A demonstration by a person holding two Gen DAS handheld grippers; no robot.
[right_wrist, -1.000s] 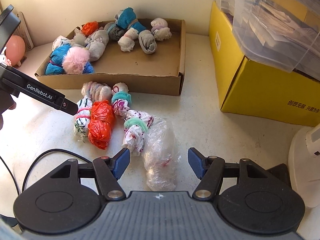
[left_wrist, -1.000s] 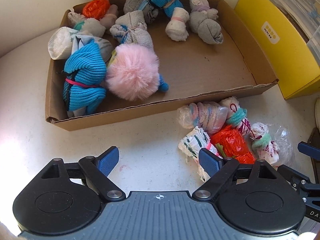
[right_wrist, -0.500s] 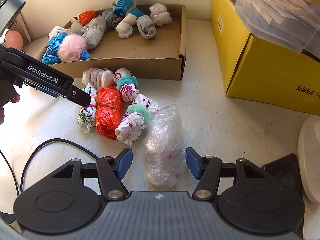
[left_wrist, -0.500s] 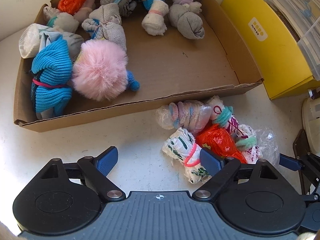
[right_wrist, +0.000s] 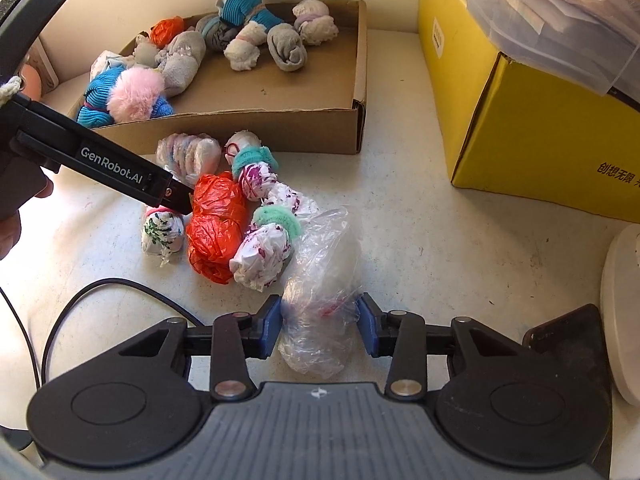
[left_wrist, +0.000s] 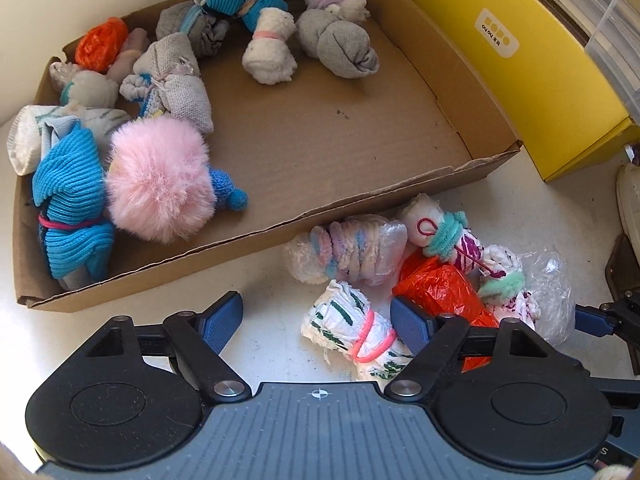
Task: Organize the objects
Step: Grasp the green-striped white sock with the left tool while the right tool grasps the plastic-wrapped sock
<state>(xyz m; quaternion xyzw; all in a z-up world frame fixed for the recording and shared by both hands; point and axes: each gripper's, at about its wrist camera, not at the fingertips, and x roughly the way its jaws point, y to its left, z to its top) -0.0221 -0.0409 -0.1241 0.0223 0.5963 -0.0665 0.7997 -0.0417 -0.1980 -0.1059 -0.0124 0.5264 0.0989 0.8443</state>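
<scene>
A cardboard tray [left_wrist: 460,176] [right_wrist: 280,132] holds several rolled sock bundles and a pink pom-pom [left_wrist: 160,180]. In front of it on the white table lie loose bundles: a white-green one with a pink band [left_wrist: 356,332] [right_wrist: 162,232], an orange plastic one [left_wrist: 440,292] [right_wrist: 216,224], a pastel one [left_wrist: 348,248], white-purple ones with teal bands [right_wrist: 264,252], and a clear plastic bundle [right_wrist: 320,300]. My left gripper [left_wrist: 316,318] is open, its fingers straddling the white-green bundle. My right gripper [right_wrist: 320,326] has its pads at both sides of the clear plastic bundle, closing on it.
A yellow box [right_wrist: 540,140] [left_wrist: 520,68] with clear containers on top stands right of the tray. A white round object [right_wrist: 624,312] and a dark item [right_wrist: 568,340] sit at the right edge. A black cable [right_wrist: 80,300] lies on the table at left.
My right gripper moved forward and narrowed its jaws around the clear plastic bundle. My left gripper shifted right and down toward the white-green bundle.
</scene>
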